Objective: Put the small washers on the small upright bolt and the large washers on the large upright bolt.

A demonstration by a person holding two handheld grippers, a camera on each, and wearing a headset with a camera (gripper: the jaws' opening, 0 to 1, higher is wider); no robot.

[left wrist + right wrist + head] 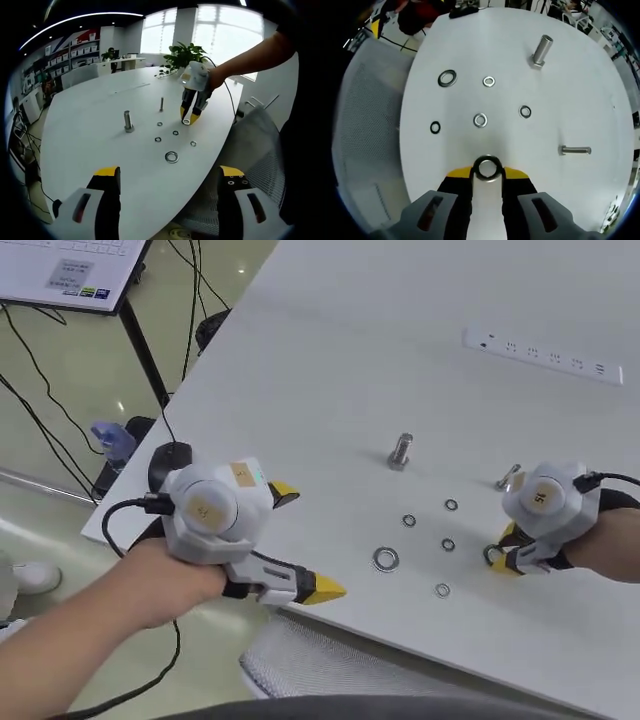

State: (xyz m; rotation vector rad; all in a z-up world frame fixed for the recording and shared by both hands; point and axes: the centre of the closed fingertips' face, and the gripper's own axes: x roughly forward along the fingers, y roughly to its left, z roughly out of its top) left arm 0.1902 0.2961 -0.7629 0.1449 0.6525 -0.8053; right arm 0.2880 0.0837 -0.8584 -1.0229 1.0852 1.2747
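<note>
**Currently on the worktop: washers, bolts, two claws**

Nearest, at the worktop (330,370) edge: left claw (304,540), jaws wide apart, empty. Right claw (487,172), clamped on one large washer (487,158). Lying loose: second large washer (385,559) and four small washers (448,544). Beyond them: large bolt (400,451) and small bolt (508,477), both upright. Farthest: power strip (545,356).

The left tool (306,540), on a bare forearm (90,625), hovers over the counter's near left edge with its jaws spread wide. The right tool (505,558), toward the counter's near right edge, points down, its jaws pinching a washer (487,157).
</note>
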